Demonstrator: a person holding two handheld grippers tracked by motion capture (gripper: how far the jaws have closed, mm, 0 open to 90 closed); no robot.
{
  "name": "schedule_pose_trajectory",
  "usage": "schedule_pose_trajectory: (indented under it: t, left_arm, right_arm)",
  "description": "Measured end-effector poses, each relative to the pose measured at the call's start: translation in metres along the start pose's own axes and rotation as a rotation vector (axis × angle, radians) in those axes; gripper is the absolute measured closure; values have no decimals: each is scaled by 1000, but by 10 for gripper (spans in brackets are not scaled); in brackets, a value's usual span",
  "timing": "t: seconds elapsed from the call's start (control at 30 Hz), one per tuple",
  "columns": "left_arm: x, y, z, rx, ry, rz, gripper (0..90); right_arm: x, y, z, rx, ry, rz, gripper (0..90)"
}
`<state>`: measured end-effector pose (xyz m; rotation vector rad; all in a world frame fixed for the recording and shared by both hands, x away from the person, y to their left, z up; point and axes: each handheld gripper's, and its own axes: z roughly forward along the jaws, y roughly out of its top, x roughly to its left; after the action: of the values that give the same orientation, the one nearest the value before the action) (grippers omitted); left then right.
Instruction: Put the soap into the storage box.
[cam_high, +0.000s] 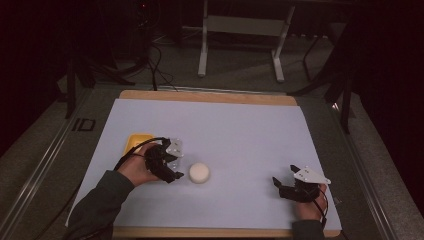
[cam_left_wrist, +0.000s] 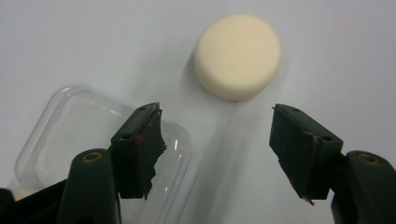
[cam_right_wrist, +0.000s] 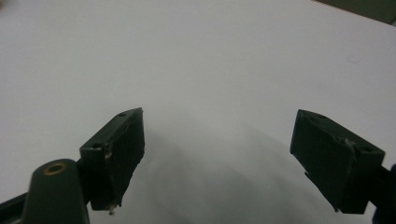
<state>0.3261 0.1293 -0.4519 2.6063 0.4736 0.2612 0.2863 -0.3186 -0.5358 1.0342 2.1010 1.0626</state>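
Left hand-held gripper (cam_left_wrist: 217, 140), jaws parted and empty, just short of our cream foam puck (cam_left_wrist: 237, 55): light, soft, squashable; we'd pinch its rounded sides gently.

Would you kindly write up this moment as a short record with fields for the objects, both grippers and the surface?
surface: white sheet on a wooden board
cream round sponge: lies flat on the sheet, just ahead of the left gripper, untouched
clear plastic container: by the left gripper's near jaw, open side up
yellow item: behind the left hand, partly hidden
left gripper: jaws apart, nothing between them
right gripper: jaws wide, over bare sheet, holding nothing
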Motion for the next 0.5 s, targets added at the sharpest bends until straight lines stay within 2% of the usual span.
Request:
schedule_pose_trajectory:
  t: [0.5]
  left_arm:
    - [1, 14, 14, 40, -18, 20, 279]
  right_arm:
    - [0, 0, 0, -2, 1, 3, 177]
